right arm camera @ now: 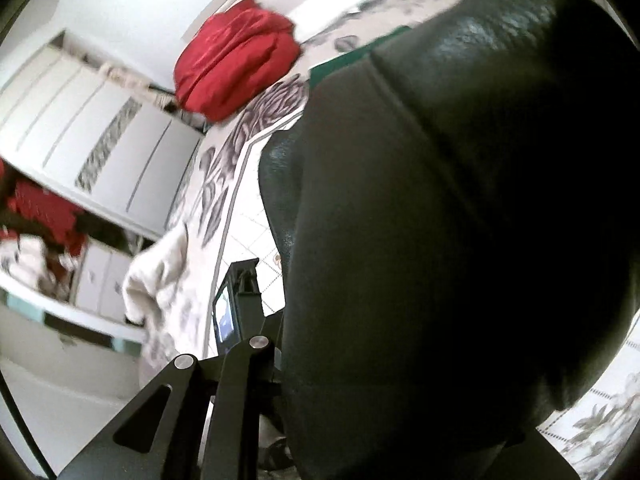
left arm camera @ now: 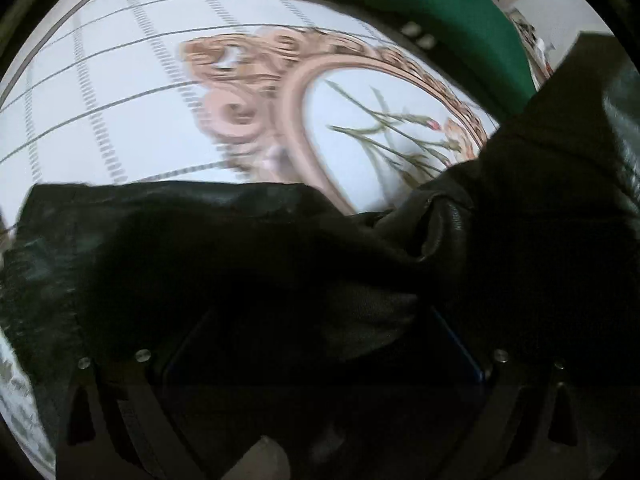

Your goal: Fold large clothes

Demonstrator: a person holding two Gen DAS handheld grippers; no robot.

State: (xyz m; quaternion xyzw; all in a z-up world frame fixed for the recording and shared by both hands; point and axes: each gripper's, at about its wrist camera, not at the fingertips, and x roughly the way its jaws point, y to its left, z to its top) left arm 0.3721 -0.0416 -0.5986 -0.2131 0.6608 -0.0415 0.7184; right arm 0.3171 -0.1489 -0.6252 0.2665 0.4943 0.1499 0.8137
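Across the lower half of the left wrist view lay the black leather-like garment [left arm camera: 248, 248], bunched and creased, with a rolled hem or cuff [left arm camera: 436, 224] curling up near the middle. It covered the left gripper [left arm camera: 320, 344] almost wholly: only the dark finger arms and their silver pivot screws showed at the bottom, and a fold of the garment filled the space between them. Whether its fingers were pinched on that fold or merely under it could not be told. Beyond the garment spread a white bedspread [left arm camera: 120, 92] printed with thin grey lines, a pink ornate oval frame [left arm camera: 280, 92] and sprigs of green stems. A flat green cloth [left arm camera: 440, 8] sat at the far edge, much blurred.

Seen from the right wrist camera, the same black garment [right arm camera: 460, 220] hung close before the lens and filled most of the right side, its glossy surface crossed by a stitched seam. The right gripper [right arm camera: 280, 344] had its fingers drawn nearly together, and the garment's edge ran down between them, so it was clamped on the garment; only the left finger [right arm camera: 244, 292] showed clearly. Behind lay the bedspread's grey floral border [right arm camera: 224, 184], a crumpled cream cloth [right arm camera: 156, 276] and a bright red bundle of fabric [right arm camera: 236, 56], with white wardrobe doors [right arm camera: 100, 136] further back.
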